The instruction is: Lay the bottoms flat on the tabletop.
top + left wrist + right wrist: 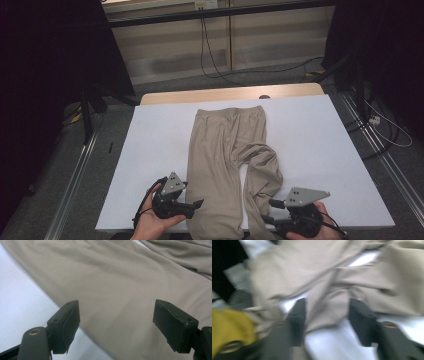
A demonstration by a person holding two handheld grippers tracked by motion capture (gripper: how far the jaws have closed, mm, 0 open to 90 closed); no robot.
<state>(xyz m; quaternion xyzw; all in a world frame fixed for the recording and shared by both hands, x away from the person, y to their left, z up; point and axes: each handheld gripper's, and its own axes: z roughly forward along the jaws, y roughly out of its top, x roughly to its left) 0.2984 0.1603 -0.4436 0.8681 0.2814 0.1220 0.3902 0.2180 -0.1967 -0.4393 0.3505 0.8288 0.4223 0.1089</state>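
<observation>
The trousers (227, 160) lie on the white table (320, 150), waistband at the far end. One leg is flat, the other bunched and not yet straightened. The left gripper (196, 205) hovers spread over the flat leg; the right gripper (272, 210) stands half-spread, cloth between its jaws — not pinched.

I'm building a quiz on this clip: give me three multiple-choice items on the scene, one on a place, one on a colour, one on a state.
1. Where does the waistband of the trousers lie?
A. toward the far edge of the table
B. at the person's edge
C. off the left side

2. What colour are the trousers?
A. navy
B. beige
C. red

3. How does the left gripper stand?
A. shut on a leg
B. open above the cloth
C. shut on nothing

Key: 1 A, the waistband lies farthest from the hands on the white table. 2 B, beige in all views. 3 B, the fingers stand wide apart above flat cloth.
</observation>
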